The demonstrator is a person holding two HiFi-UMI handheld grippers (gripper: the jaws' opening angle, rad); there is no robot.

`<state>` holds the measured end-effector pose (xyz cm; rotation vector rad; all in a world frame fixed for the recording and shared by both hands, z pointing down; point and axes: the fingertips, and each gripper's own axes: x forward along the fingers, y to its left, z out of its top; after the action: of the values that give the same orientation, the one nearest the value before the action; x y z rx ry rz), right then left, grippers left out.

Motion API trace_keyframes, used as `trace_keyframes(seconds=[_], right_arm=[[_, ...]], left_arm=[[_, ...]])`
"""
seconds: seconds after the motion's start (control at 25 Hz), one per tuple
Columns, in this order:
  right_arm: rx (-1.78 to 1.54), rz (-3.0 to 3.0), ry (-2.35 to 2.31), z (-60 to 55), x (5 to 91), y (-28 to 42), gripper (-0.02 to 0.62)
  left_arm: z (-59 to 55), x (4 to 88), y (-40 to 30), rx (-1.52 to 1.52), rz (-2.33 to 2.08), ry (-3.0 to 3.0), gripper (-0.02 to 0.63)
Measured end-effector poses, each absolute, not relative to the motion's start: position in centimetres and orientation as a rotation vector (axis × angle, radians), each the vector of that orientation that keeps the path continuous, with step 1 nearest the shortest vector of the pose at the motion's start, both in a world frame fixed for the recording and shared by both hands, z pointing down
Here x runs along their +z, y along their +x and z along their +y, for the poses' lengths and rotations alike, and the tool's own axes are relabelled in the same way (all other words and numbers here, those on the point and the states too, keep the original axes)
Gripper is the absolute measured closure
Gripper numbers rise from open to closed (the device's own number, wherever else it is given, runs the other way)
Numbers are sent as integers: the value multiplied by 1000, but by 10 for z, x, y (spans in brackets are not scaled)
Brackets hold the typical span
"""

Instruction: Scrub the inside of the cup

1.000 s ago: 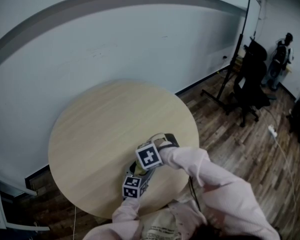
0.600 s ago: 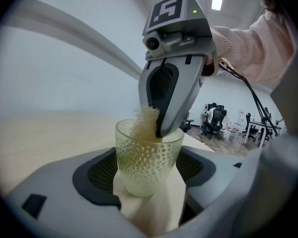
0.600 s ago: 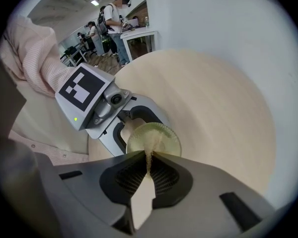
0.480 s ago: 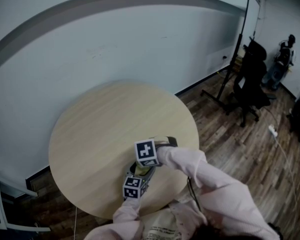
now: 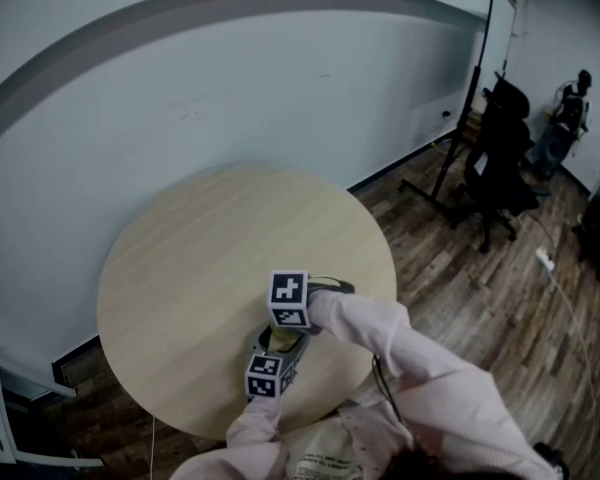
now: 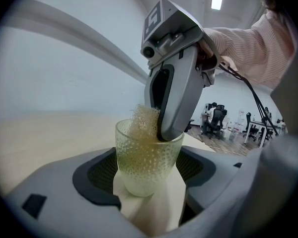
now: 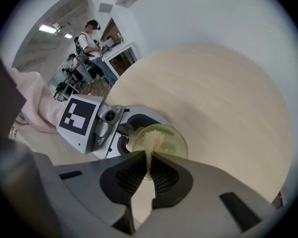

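The left gripper (image 6: 150, 173) fingers squeeze a bumpy, see-through cup (image 6: 139, 152) by the near edge of the round wooden worktop (image 5: 200, 258). The right gripper (image 7: 147, 155) fingers pinch a fuzzy scrubber (image 6: 143, 119) inside it.

cup (image 5: 277, 340): from the head view we catch only a sliver
cup base: the left gripper (image 6: 148, 177) fingers (image 6: 97, 175) cover it from us
scrubber (image 6: 144, 119): its lower part blurs behind the cup wall and the right gripper (image 7: 149, 155)
counter (image 5: 200, 258): our sleeves (image 5: 420, 363) hide the near edge
person (image 5: 572, 103) far off: too small for us to tell
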<state>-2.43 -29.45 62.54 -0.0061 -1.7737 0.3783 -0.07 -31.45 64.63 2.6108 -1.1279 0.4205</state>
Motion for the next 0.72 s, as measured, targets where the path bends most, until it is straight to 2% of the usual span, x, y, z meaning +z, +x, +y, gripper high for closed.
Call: trace_keyframes(seconds=[0.72], right_arm=[[884, -1888, 145, -292, 618, -40, 568]], left_arm=[[-313, 645, -2, 442, -1134, 2623, 238]])
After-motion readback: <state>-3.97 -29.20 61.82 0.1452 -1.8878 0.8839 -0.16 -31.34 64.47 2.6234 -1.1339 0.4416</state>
